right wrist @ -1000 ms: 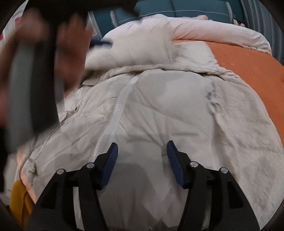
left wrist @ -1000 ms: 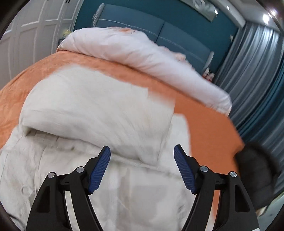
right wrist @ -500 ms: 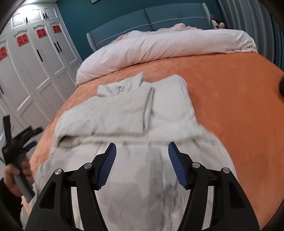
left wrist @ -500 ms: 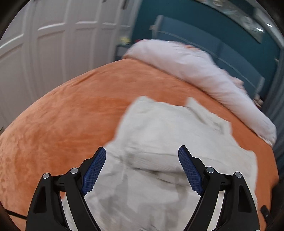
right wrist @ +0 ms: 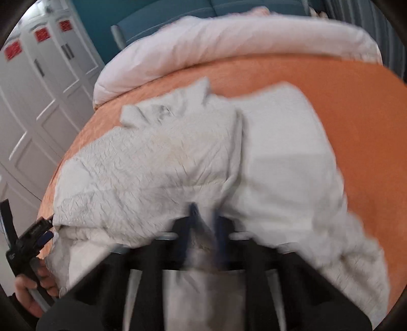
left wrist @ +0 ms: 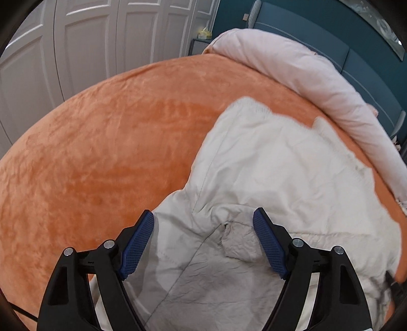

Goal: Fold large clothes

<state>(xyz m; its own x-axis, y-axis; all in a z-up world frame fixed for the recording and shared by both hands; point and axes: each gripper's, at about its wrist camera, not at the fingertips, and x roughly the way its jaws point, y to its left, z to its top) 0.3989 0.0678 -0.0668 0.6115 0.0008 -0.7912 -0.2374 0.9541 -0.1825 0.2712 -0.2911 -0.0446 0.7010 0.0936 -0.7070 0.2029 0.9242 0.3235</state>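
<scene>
A large off-white padded jacket [left wrist: 267,163] lies partly folded on the orange bedspread [left wrist: 101,142]. My left gripper [left wrist: 203,244] is open, its blue pads either side of a fold near the jacket's left edge, just above the cloth. In the right wrist view the jacket [right wrist: 178,157] fills the middle, one layer folded over another. My right gripper [right wrist: 204,229] is blurred by motion, its jaws close together with a ridge of jacket cloth between them. The left gripper also shows in the right wrist view [right wrist: 45,229] at the jacket's left edge.
A rolled pale pink duvet [left wrist: 305,66] lies across the head of the bed in front of a teal headboard [right wrist: 229,7]. White wardrobe doors [left wrist: 76,45] stand to the left. Grey curtains [right wrist: 391,30] hang at the right.
My right gripper has closed from wide open onto the jacket cloth and dropped lower. My left gripper has moved down to the jacket's left edge and stays open.
</scene>
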